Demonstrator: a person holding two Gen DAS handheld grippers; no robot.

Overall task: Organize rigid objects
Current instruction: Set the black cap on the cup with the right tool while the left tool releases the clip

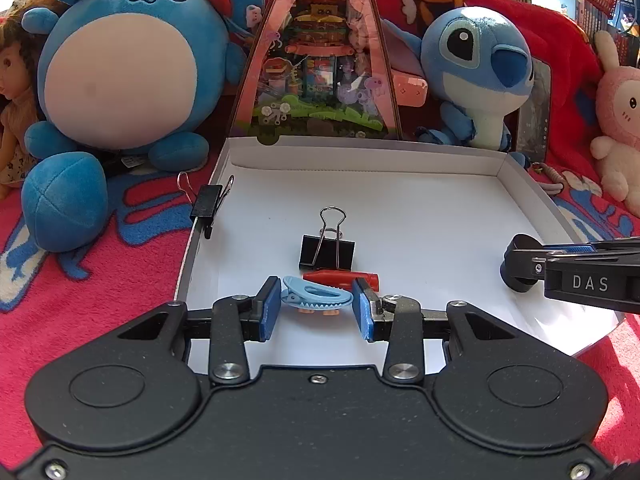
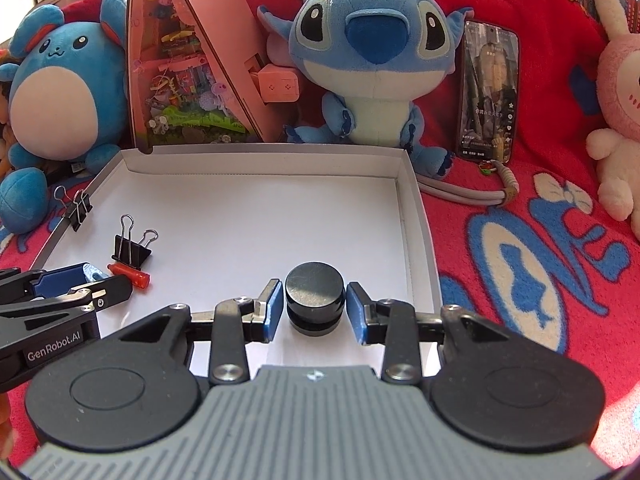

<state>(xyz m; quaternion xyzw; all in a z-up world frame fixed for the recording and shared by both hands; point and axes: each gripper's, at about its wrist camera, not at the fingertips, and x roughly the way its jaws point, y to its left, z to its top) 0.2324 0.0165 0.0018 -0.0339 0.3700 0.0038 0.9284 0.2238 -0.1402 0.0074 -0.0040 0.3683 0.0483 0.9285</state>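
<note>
A shallow white box (image 1: 360,160) lies on a red blanket. My left gripper (image 1: 316,300) is shut on a light blue plastic clip (image 1: 316,295) low over the box's floor near its front edge. Just behind it lie a red plastic piece (image 1: 340,277) and a black binder clip (image 1: 327,254). Another binder clip (image 1: 208,200) is clamped on the box's left wall. In the right wrist view my right gripper (image 2: 314,300) stands open around a black round spool-shaped piece (image 2: 315,292) that rests on the box floor (image 2: 260,216). A thin gap shows at each pad.
Plush toys ring the box: a round blue one (image 1: 120,64), a blue big-eared one (image 2: 372,52) and a pink rabbit (image 2: 620,92). A pink toy package (image 1: 316,60) stands behind the box. A phone (image 2: 490,92) leans at the back right, its cord (image 2: 472,196) beside the box.
</note>
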